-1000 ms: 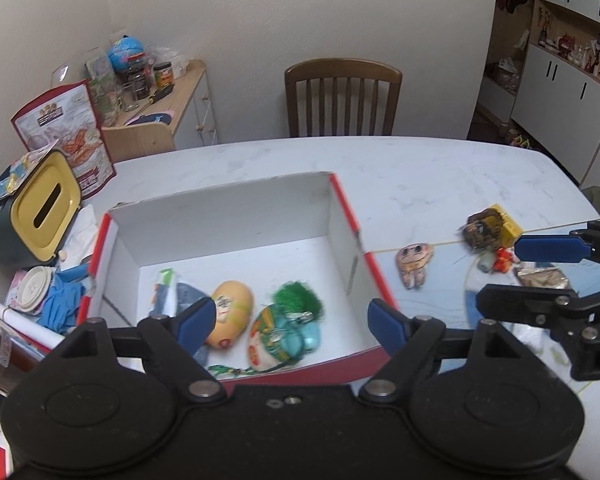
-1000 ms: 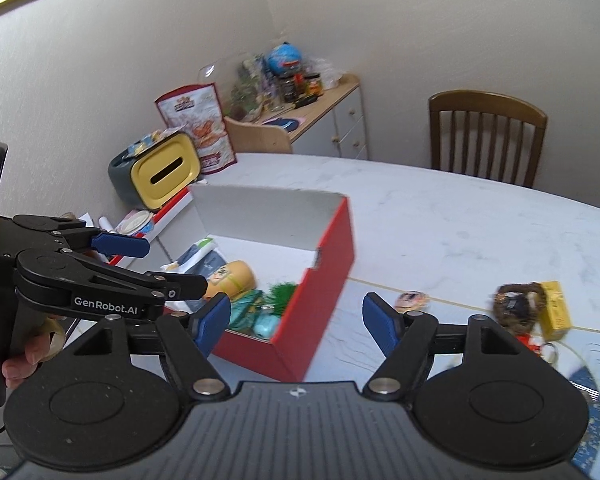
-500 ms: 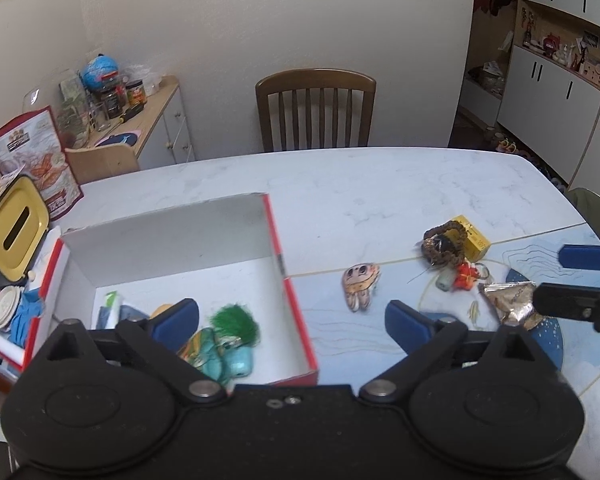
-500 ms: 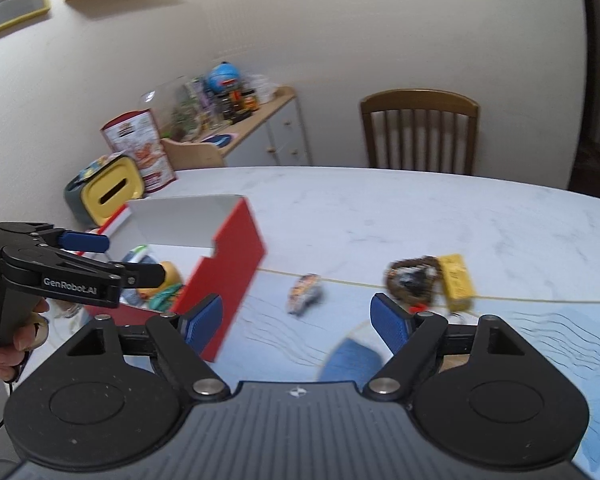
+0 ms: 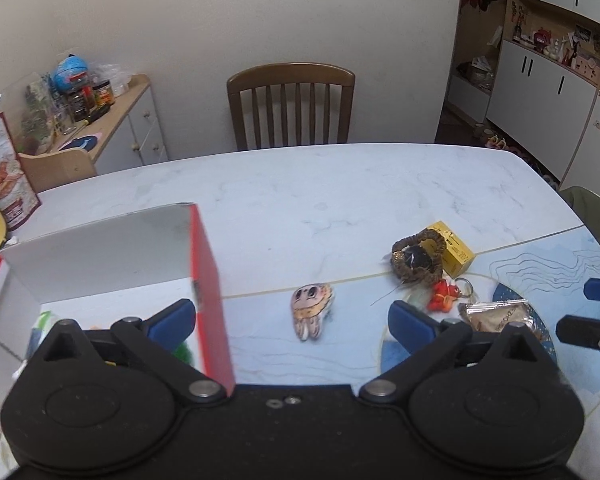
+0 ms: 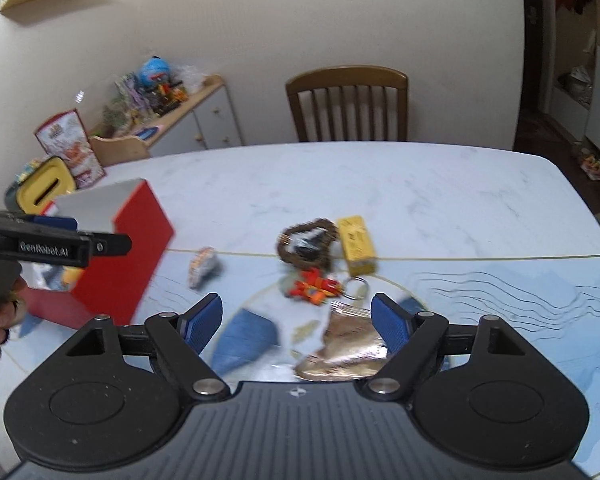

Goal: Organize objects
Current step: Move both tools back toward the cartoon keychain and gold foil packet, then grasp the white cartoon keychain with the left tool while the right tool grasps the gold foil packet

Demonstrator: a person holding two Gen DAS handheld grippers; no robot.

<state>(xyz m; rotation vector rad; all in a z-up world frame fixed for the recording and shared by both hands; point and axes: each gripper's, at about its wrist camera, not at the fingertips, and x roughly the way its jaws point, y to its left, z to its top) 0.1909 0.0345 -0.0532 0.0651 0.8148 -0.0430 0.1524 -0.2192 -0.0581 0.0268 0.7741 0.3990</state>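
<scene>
A red box (image 5: 206, 280) with a white inside stands at the table's left (image 6: 132, 252), holding several small things. Loose on the table lie a small cartoon-face charm (image 5: 312, 310) (image 6: 202, 266), a brown woven wreath (image 5: 418, 262) (image 6: 308, 242), a yellow box (image 5: 454, 248) (image 6: 356, 244), a red-orange keyring toy (image 5: 442, 294) (image 6: 314, 284) and a shiny snack packet (image 5: 500, 316) (image 6: 348, 350). My left gripper (image 5: 292, 322) is open above the charm, by the box's right wall. My right gripper (image 6: 296, 322) is open, with the packet just below its fingers.
A wooden chair (image 5: 290, 106) stands at the table's far side. A sideboard (image 5: 116, 120) with jars and a globe is at the back left. A yellow-lidded bin (image 6: 46, 190) and a snack bag (image 6: 70, 148) sit left of the box. White cupboards (image 5: 540, 76) are at right.
Both grippers have swung right, away from the box and toward the loose things. The box has slid to the left in both views. Both grippers stay open.
</scene>
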